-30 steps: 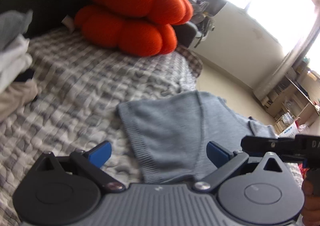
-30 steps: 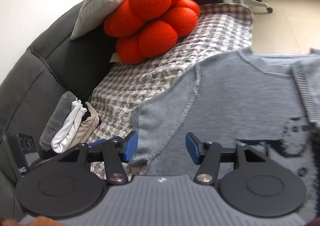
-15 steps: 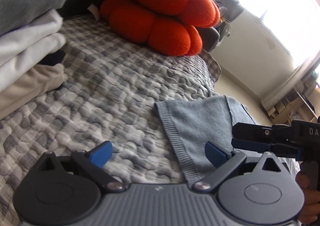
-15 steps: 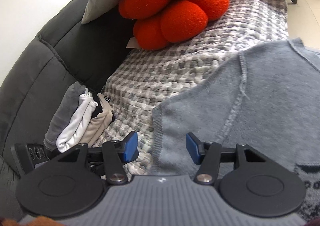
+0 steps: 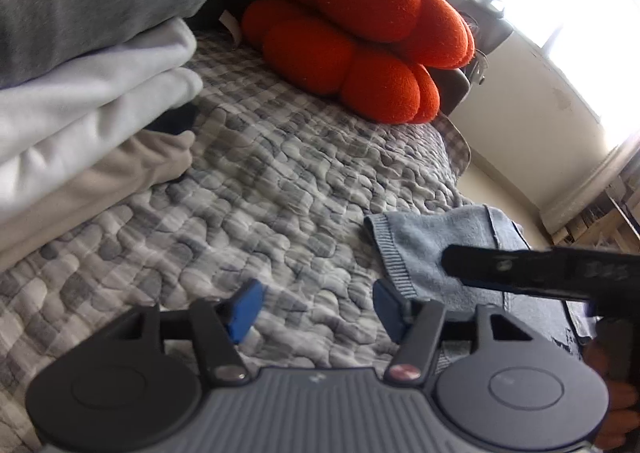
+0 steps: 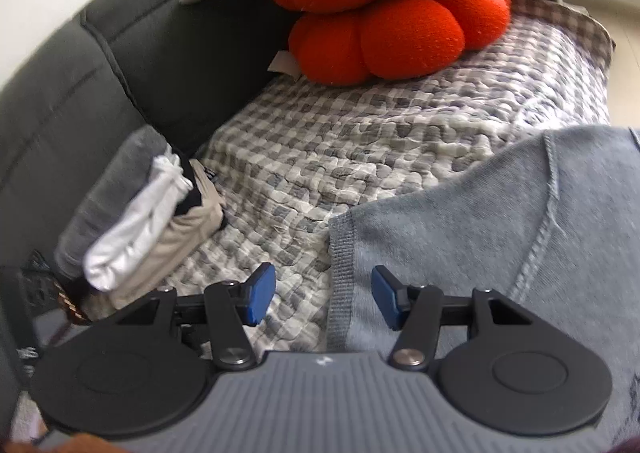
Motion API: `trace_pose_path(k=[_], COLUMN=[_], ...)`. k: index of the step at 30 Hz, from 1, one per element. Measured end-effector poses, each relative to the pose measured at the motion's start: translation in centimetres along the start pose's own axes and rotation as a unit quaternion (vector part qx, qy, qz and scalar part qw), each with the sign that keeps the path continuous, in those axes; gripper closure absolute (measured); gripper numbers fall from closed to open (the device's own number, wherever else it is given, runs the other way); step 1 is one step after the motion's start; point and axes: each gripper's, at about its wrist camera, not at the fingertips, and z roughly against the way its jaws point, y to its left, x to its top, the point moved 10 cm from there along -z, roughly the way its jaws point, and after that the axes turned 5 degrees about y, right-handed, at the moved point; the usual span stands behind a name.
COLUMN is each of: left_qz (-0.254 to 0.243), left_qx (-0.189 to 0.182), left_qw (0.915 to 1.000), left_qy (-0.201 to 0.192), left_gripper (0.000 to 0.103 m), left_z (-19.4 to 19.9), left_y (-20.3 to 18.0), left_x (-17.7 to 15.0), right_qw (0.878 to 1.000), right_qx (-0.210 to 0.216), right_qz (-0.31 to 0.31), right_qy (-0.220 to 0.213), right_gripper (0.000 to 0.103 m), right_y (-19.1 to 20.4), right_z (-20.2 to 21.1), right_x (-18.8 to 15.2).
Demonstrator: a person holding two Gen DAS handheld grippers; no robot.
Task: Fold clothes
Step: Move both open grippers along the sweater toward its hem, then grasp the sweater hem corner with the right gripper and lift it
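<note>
Right wrist: sweater (image 6: 500,237) cuff edge btwn parted jaws, unclamped

The left tongs (image 5: 312,309) have slid away from the grey sweater (image 5: 424,249) toward the folded stack (image 5: 92,101), now looming large in their view, and their jaws are closing over bare quilt (image 5: 280,181). The right tongs (image 6: 323,299) have shifted to straddle the sweater's ribbed edge (image 6: 340,277)

Soft ribbed-knit blue-grey sweater (image 6: 500,237) on a puckered woven checked blanket (image 6: 400,141); fuzzy plush orange cushion (image 6: 392,5); matt charcoal upholstered sofa (image 6: 120,65).
</note>
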Motion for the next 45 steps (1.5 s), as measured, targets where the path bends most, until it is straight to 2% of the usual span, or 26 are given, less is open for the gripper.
trace_pose_path(k=[4, 8, 14, 16, 20, 21, 23, 28, 35, 39, 45], left_qz=[-0.002, 0.001, 0.007, 0.010, 0.017, 0.016, 0.014, 0.003, -0.017, -0.033, -0.064], left_qx=[0.012, 0.007, 0.003, 0.001, -0.006, -0.006, -0.008, -0.039, -0.101, -0.150, -0.227], left_qw=[0.9999, 1.0000, 1.0000, 1.0000, 0.9998, 0.9998, 0.9998, 0.9992, 0.9947, 0.9879, 0.9710], left_qy=[-0.003, -0.002, -0.002, -0.002, -0.005, -0.006, -0.007, -0.005, 0.008, 0.021, 0.038], left_gripper=[0.042, 0.041, 0.041, 0.041, 0.041, 0.040, 0.040, 0.040, 0.040, 0.040, 0.040], left_z=[0.0, 0.0, 0.1, -0.2, 0.0, 0.1, 0.1, -0.1, -0.4, -0.6, -0.5], left_y=[0.4, 0.5, 0.8, 0.6, 0.7, 0.7, 0.4, -1.1, -4.4, -6.9, -11.1], left_x=[0.2, 0.2, 0.1, 0.2, 0.2, 0.2, 0.2, 0.0, -0.9, -1.7, -3.4], right_qw=[0.998, 0.992, 0.981, 0.977, 0.975, 0.976, 0.981, 0.992, 0.993, 0.991, 0.982], right_qx=[-0.054, -0.092, -0.128, -0.142, -0.161, -0.160, -0.149, -0.100, -0.048, -0.019, 0.015], right_qz=[0.041, 0.090, 0.147, 0.160, 0.151, 0.142, 0.120, 0.056, -0.012, -0.047, -0.104], right_qy=[0.010, 0.007, -0.006, -0.014, -0.033, -0.035, -0.040, -0.062, -0.104, -0.128, -0.157], right_gripper=[0.045, 0.045, 0.046, 0.051, 0.085, 0.093, 0.097, 0.098, 0.098, 0.098, 0.098], right_y=[-0.3, 0.0, 0.5, 0.6, -0.4, -0.7, -1.3, -2.4, -4.2, -5.4, -8.4], right_z=[-2.3, -3.7, -4.7, -4.7, -4.2, -4.0, -3.6, -2.0, 1.6, 4.2, 7.6], right_x=[-0.2, -0.7, -1.2, -1.2, -0.9, -0.8, -0.5, 0.0, 1.2, 1.8, 1.4])
